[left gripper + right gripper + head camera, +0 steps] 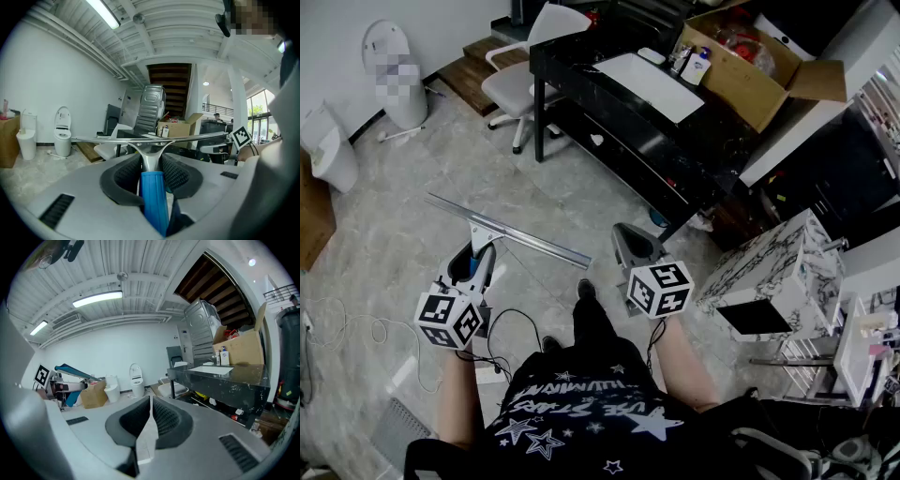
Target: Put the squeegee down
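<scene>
Now left gripper (476, 258) fingers clamp squeegee (534, 246) handle, blade crosswise ahead; right gripper (630, 242) fingers closed, empty.

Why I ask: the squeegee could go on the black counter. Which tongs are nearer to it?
Right. The right tongs, shut and empty, hover just before the black counter; the left tongs, gripping the squeegee, are farther off to the left.

We cannot see the lower end of the squeegee's (153, 201) blue handle: it sinks behind the left fingers (127, 174). Beyond the right fingers (165, 417), the bottles (222, 357) on the worktop (220, 376) are too small to read. The carton (243, 350) behind them hides its contents from us.
</scene>
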Available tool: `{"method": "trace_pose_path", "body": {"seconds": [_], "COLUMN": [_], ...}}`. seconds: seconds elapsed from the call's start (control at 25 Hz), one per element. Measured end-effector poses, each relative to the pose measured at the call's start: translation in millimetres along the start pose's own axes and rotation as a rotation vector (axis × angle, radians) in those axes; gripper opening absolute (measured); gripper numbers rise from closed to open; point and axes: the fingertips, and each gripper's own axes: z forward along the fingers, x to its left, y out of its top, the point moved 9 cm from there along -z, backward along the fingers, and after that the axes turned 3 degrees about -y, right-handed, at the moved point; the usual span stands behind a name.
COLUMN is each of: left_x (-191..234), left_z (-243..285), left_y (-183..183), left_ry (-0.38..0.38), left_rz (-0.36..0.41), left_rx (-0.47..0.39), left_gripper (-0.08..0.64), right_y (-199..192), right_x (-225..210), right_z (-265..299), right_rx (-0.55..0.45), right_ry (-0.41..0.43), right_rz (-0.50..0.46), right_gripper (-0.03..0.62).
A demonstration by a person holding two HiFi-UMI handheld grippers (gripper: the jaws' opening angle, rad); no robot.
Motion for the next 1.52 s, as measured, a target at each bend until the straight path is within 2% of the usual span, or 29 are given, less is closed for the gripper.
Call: {"method": "trace_pose_path", "body": {"seconds": [0.52, 0.72, 0.88, 1.12, 1.52], "left_x": [15, 23, 37, 65, 116], "left_z": [-7, -3, 11, 57, 187], "left_y": [-4, -4, -1, 13, 61], "left_ry": [0.023, 0.031, 0.045, 0.076, 0.077], "left_rz": [-0.007, -0.003, -0.006, -0.012, 0.01], "left_rx": [0.008, 0.02, 0.02, 0.034, 0.033], "left_gripper": [0.144, 0.144, 0.144, 0.144, 0.144], "right_y": [-3, -3, 2, 19, 69], "right_x": [11, 12, 2, -30, -106], "right_z": [20, 28, 48, 105, 226], "right_rx": [0.022, 0.028, 0.018, 0.014, -0.01], "right_ry": [0.022, 0.059, 0.058, 0.049, 0.051], "right_rz": [-0.001, -0.055, -0.044, -0.008, 0.01], "right_gripper": [0.052, 0.052, 0.053, 0.054, 0.054]}}
